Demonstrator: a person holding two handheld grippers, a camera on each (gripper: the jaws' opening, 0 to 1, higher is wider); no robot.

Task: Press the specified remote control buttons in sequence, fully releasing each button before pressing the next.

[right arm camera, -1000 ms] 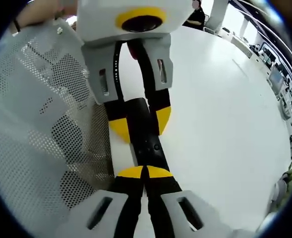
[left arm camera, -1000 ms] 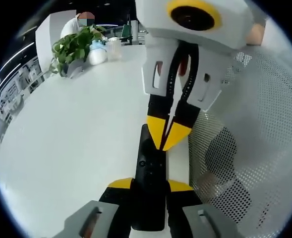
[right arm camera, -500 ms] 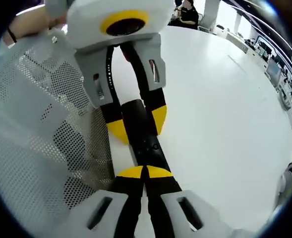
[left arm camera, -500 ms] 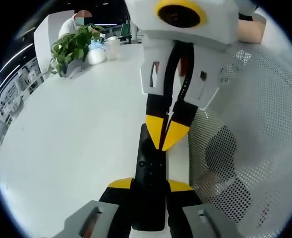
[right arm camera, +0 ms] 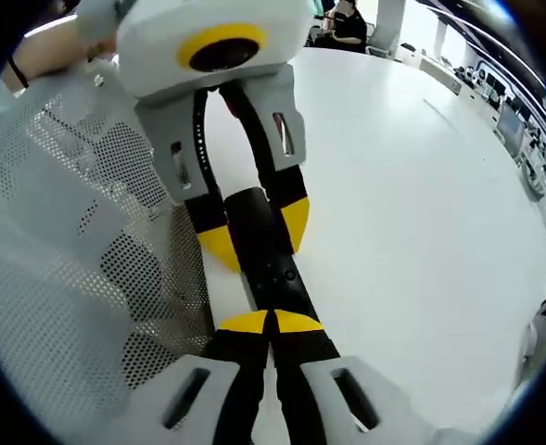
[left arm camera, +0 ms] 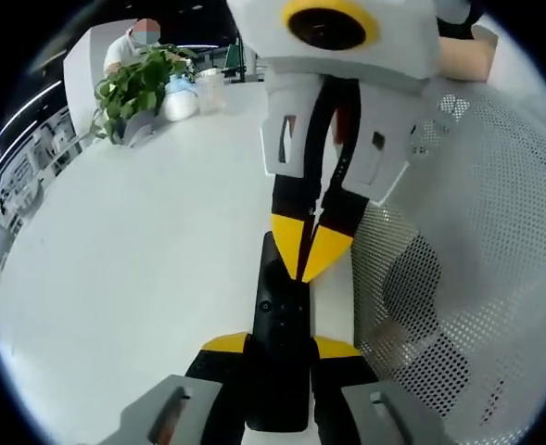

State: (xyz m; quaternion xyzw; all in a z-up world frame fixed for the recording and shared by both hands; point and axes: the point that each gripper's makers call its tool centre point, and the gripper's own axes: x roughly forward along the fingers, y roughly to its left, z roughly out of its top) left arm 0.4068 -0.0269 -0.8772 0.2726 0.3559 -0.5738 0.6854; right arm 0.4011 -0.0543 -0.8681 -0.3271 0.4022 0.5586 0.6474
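- Left gripper view: my left claw [left arm camera: 279, 345] is clamped on the near end of the black remote [left arm camera: 279, 320], yellow tips either side of it. The remote lies lengthwise along the white desk [left arm camera: 143, 250].
- Same view: the right claw [left arm camera: 308, 250] comes in from the top, jaws squeezed together, tips pointing down onto the remote's far end. Can't tell which button it's on.
- A white mesh sheet [left arm camera: 476, 241] sits just beside the remote; a potted plant [left arm camera: 138, 88] is at the desk's far edge.
- Right gripper view: right claw [right arm camera: 272, 322] closed, tips on the remote [right arm camera: 268, 264]; left claw [right arm camera: 251, 232] grips its far end, mesh sheet [right arm camera: 69, 241] alongside.
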